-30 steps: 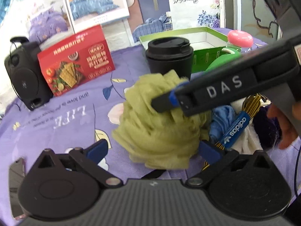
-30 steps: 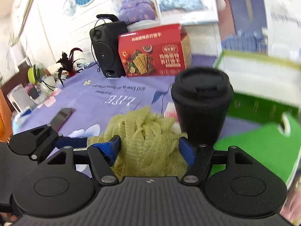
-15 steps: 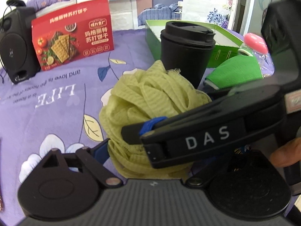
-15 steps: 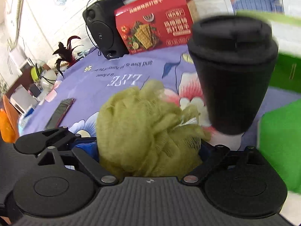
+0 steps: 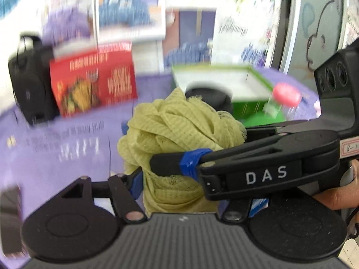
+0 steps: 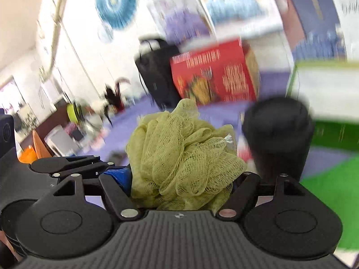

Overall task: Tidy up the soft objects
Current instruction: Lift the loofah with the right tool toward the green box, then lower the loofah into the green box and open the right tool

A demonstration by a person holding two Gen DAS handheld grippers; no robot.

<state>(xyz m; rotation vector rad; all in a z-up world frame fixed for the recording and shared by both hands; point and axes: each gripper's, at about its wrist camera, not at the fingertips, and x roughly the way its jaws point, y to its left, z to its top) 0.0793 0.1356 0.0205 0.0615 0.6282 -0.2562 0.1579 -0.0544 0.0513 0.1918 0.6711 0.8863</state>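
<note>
A yellow-green mesh bath pouf [image 5: 179,130] hangs above the purple tablecloth [image 5: 67,143], sharp against a blurred background. My left gripper [image 5: 195,190] has it squeezed between its blue pads, though the right pad is hidden. My right gripper [image 5: 202,145] reaches in from the right and crosses in front, one taped finger pressed on the pouf. In the right wrist view the pouf [image 6: 179,157] fills the gap of the right gripper [image 6: 179,179], which is shut on it. The left gripper's linkage [image 6: 89,165] sits against the pouf's left side.
A black lidded cup [image 6: 278,134] stands just behind and right of the pouf. Further back are a red cracker box [image 5: 94,85], a black speaker [image 5: 29,78] and an open green box [image 5: 222,83]. A pink-capped bottle [image 5: 285,96] is at the right, a phone [image 5: 9,219] at the left edge.
The pouf has been lifted off the tablecloth with both grippers moving with it. The right gripper's fingers, wider half a second ago, have shut on the mesh.
</note>
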